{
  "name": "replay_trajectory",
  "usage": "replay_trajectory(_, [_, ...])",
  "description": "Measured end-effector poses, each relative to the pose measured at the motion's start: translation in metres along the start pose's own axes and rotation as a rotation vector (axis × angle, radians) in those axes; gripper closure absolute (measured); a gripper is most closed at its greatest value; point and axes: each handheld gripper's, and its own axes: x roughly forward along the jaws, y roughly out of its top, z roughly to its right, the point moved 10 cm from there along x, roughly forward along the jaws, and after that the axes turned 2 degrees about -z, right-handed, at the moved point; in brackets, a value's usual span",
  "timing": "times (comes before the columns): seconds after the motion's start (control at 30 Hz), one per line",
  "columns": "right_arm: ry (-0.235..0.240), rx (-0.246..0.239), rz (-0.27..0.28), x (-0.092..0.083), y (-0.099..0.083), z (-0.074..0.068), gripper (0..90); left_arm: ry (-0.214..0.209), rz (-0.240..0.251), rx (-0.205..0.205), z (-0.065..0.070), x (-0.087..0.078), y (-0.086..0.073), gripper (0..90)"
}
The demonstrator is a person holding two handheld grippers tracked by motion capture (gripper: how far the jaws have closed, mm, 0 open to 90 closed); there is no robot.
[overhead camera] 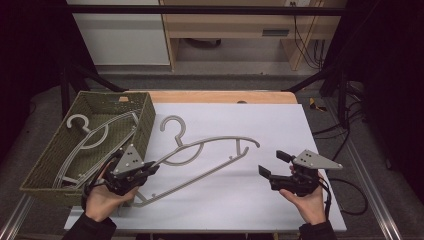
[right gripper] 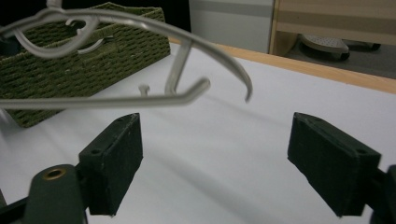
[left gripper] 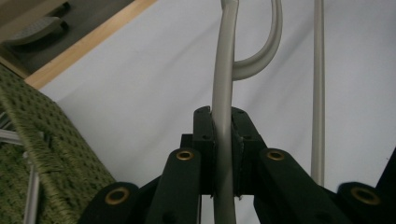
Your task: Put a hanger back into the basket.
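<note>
A grey plastic hanger [overhead camera: 210, 141] lies slanted across the white mat [overhead camera: 280, 125], its hook toward the basket. My left gripper [overhead camera: 152, 167] is shut on the hanger's lower left end; in the left gripper view the pads [left gripper: 205, 135] pinch the hanger's grey rod [left gripper: 223, 79]. My right gripper [overhead camera: 273, 163] is held open just right of the hanger's free end, with nothing between its jaws. In the right gripper view the hanger [right gripper: 140, 100] hangs ahead of and above the wide-apart right gripper [right gripper: 215, 158].
A green woven basket [overhead camera: 145, 120] stands at the left of the table with another grey hanger [overhead camera: 95, 135] inside it. The wooden table edge [overhead camera: 225, 96] runs along the back. Dark frame bars stand at both sides.
</note>
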Motion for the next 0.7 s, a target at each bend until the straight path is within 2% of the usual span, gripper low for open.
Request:
replay_trajectory(0.2, [-0.014, 0.012, -0.026, -0.004, -0.017, 0.008, 13.3, 0.052, 0.060, -0.016, -0.018, -0.022, 0.015, 83.0])
replay_trajectory(0.33, [-0.068, 0.025, -0.053, -0.005, -0.027, 0.019, 8.8, 0.095, 0.092, -0.039, -0.036, -0.035, 0.022, 83.1])
replay_trajectory(0.43, [-0.092, 0.046, -0.050, -0.006, -0.029, 0.025, 6.8, 0.127, 0.099, -0.043, -0.052, -0.043, 0.023, 83.0])
replay_trajectory(0.6, [-0.085, 0.047, -0.045, -0.006, -0.030, 0.025, 5.4, 0.170, 0.115, -0.072, -0.077, -0.057, 0.022, 83.0])
replay_trajectory(0.7, [-0.098, 0.048, -0.046, -0.005, -0.030, 0.026, 5.0, 0.203, 0.115, -0.084, -0.094, -0.064, 0.018, 83.1])
